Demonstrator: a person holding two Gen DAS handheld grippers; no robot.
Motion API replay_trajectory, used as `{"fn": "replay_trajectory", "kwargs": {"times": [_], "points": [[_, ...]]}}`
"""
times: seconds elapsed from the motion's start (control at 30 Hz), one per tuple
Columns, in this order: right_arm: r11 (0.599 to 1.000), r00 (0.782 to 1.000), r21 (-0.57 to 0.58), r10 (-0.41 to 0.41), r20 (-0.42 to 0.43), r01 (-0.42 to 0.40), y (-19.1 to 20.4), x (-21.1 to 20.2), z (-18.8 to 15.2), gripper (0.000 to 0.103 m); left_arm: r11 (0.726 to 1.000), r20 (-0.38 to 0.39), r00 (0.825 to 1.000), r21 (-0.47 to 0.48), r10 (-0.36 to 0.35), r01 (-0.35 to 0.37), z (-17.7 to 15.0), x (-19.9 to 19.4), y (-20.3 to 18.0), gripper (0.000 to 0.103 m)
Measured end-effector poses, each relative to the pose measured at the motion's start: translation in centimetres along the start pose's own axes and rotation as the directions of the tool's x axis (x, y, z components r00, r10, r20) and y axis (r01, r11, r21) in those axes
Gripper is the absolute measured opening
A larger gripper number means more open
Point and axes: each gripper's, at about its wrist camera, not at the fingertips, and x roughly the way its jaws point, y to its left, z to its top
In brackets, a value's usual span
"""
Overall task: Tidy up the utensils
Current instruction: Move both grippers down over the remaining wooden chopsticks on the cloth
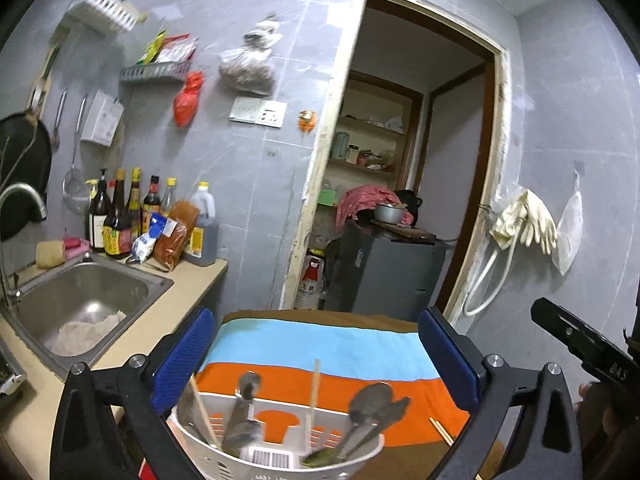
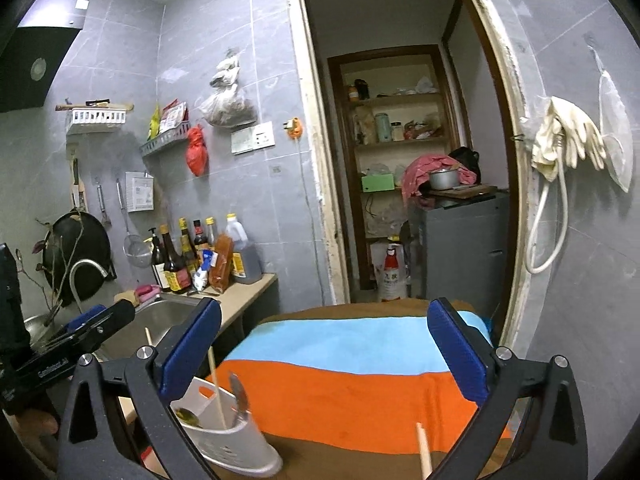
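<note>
A white slotted utensil holder (image 1: 276, 446) stands on a striped cloth (image 1: 332, 376) at the near edge. It holds metal spoons (image 1: 370, 402), other metal utensils (image 1: 242, 412) and wooden chopsticks (image 1: 315, 392). My left gripper (image 1: 316, 356) is open above it, empty. One loose chopstick (image 1: 440, 430) lies on the cloth right of the holder. In the right wrist view the holder (image 2: 228, 436) sits low left and the loose chopstick (image 2: 423, 452) lies near the bottom. My right gripper (image 2: 324, 352) is open and empty over the cloth.
A steel sink (image 1: 76, 308) with a tap (image 1: 24, 200) lies left, with sauce bottles (image 1: 132, 216) behind it on the counter. A doorway (image 1: 408, 160) opens ahead onto shelves and a grey cabinet (image 1: 384, 276). Rubber gloves (image 1: 524, 220) hang on the right wall.
</note>
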Motion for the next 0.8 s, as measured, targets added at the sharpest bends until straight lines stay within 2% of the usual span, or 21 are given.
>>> {"fn": "replay_trajectory", "kwargs": {"times": [0.5, 0.8], "points": [[0.998, 0.995, -0.003, -0.065, -0.078, 0.065, -9.7, -1.9, -1.8, 0.101, 0.996, 0.001, 1.0, 0.089, -0.013, 0.013, -3.7, -0.7, -9.8, 0.102], [0.996, 0.984, -0.022, -0.089, -0.153, 0.087, -14.2, -1.5, -3.5, 0.101, 0.991, -0.087, 0.996, 0.129, -0.03, 0.041, -6.3, 0.2, -13.6, 0.103]]}}
